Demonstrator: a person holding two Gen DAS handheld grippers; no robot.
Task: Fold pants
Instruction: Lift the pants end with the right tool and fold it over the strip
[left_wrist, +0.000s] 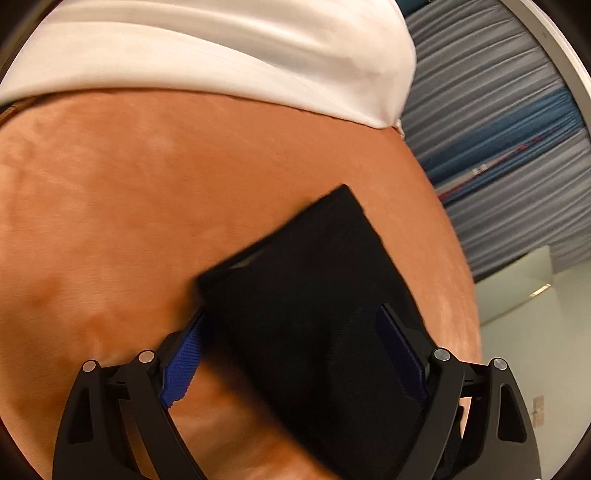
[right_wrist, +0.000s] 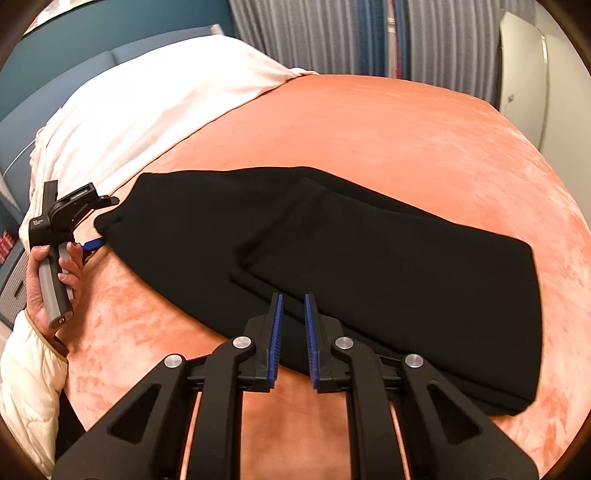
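**Black pants on the orange cover, one end between wide jaws**

Where the left wrist camera looks down, the left gripper (left_wrist: 295, 332) stands wide, its blue ribbed pads (left_wrist: 181, 369) far apart on black angular linkage arms with round silver pivots. A blurred end of the pants (left_wrist: 314, 295), matte black cloth with a squared corner, lies between the jaws and covers part of both pads; whether the pads press on it cannot be told. Under the cloth spreads the bed cover (left_wrist: 129, 203), a soft orange plush with mottled lighter and darker patches. A smooth white pillow (left_wrist: 221, 55) runs along the top edge of the cover. Grey pleated curtains (left_wrist: 498, 110) with a blue band hang at the right.

From the right wrist camera, the right gripper (right_wrist: 293, 332) has its jaws drawn narrow, a thin gap left between the toothed blue pads, and nothing is seen between them. Its tips sit above the near edge of the pants (right_wrist: 369, 251), which lie flat across the velvety bed cover (right_wrist: 369, 129) as a long dark shape, one layer folded over another with a visible step along the overlap. At the far left end of the pants, the left gripper (right_wrist: 96, 242) meets the cloth, one blue pad showing beside it. A hand (right_wrist: 55, 280) wraps its grey handle, with a cream quilted sleeve (right_wrist: 29, 369) below. The white pillow (right_wrist: 147, 110) rests behind, crumpled at its edge.
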